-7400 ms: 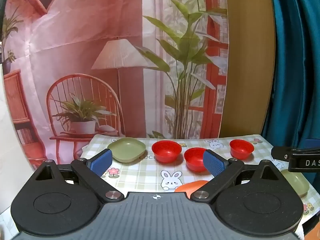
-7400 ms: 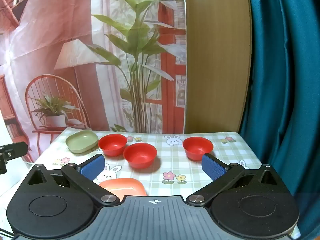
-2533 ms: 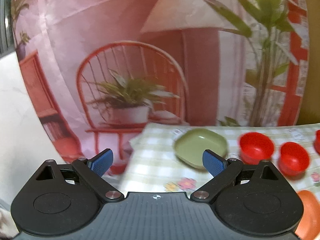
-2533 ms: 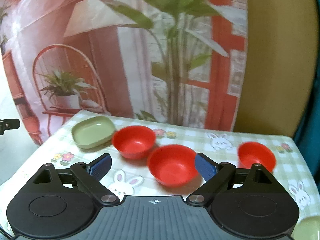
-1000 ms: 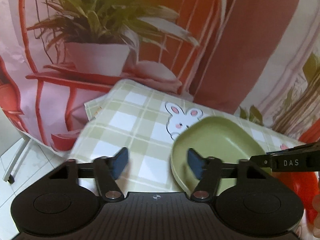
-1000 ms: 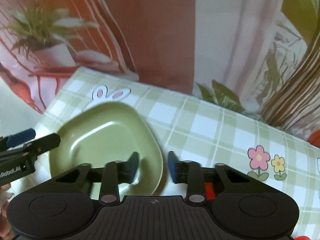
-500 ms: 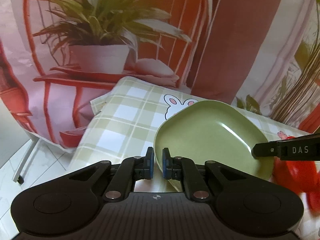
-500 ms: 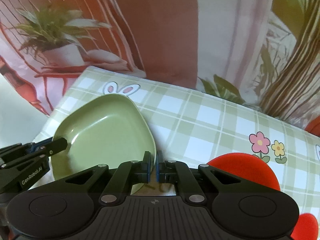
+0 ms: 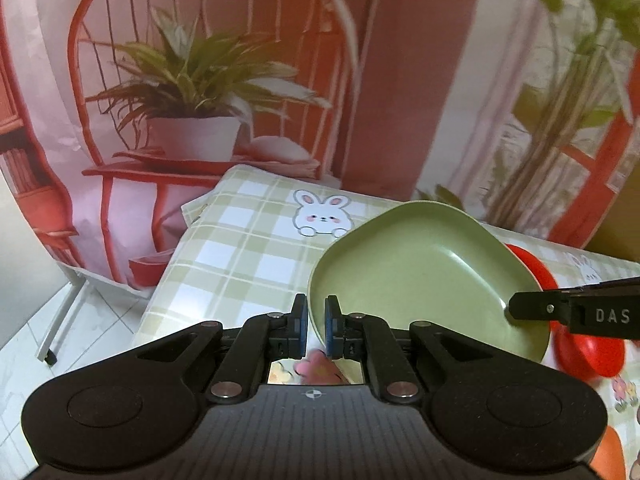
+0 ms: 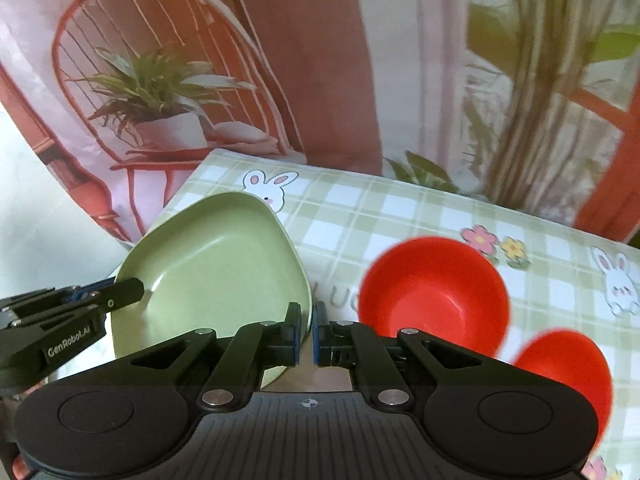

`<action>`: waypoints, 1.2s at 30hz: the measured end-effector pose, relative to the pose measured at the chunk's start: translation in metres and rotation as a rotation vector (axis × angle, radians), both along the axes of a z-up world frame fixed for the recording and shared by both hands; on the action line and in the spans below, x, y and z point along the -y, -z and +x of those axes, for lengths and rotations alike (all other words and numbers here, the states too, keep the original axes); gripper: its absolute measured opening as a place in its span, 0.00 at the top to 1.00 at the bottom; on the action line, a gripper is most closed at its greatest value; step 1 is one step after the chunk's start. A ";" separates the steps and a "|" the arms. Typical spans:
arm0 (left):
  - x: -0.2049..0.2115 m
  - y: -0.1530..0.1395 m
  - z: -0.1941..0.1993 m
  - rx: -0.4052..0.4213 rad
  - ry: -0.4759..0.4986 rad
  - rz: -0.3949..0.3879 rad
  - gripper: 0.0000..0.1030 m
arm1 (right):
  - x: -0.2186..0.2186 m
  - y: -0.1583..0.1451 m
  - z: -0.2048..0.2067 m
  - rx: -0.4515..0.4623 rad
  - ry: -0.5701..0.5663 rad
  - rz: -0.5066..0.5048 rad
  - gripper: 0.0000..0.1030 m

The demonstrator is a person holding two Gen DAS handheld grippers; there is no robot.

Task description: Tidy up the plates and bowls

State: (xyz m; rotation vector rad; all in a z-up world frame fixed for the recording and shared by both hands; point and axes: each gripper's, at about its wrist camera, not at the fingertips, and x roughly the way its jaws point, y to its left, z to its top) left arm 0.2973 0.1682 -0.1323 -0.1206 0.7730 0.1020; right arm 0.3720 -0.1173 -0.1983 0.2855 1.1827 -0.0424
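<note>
Right now both grippers pinch the same green plate (image 9: 424, 276), which tilts above the checked tabletop (image 9: 240, 248). Seen from the left wrist, the left gripper (image 9: 316, 326) has its fingers nearly shut on the plate's rim at about 8 o'clock of the dish. Seen from the right wrist, the right gripper (image 10: 305, 330) has its fingers clamped on the rim at roughly 5 o'clock. Two red bowls (image 10: 432, 292) sit on the cloth at 3 and 4 o'clock of the plate, the nearer one just beside it.
</note>
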 end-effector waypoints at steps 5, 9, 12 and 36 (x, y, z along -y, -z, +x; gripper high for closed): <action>0.022 -0.012 -0.017 0.008 0.051 0.005 0.91 | 0.006 -0.026 -0.041 0.051 0.017 -0.008 0.94; 0.040 -0.019 -0.029 0.022 0.079 0.011 0.91 | 0.016 -0.041 -0.071 0.075 0.057 -0.002 0.93; 0.052 -0.021 -0.035 0.022 0.094 0.012 0.91 | 0.022 -0.050 -0.092 0.089 0.074 0.000 0.93; 0.131 -0.019 -0.066 0.001 0.218 0.024 0.91 | 0.068 -0.074 -0.221 0.160 0.207 0.049 0.89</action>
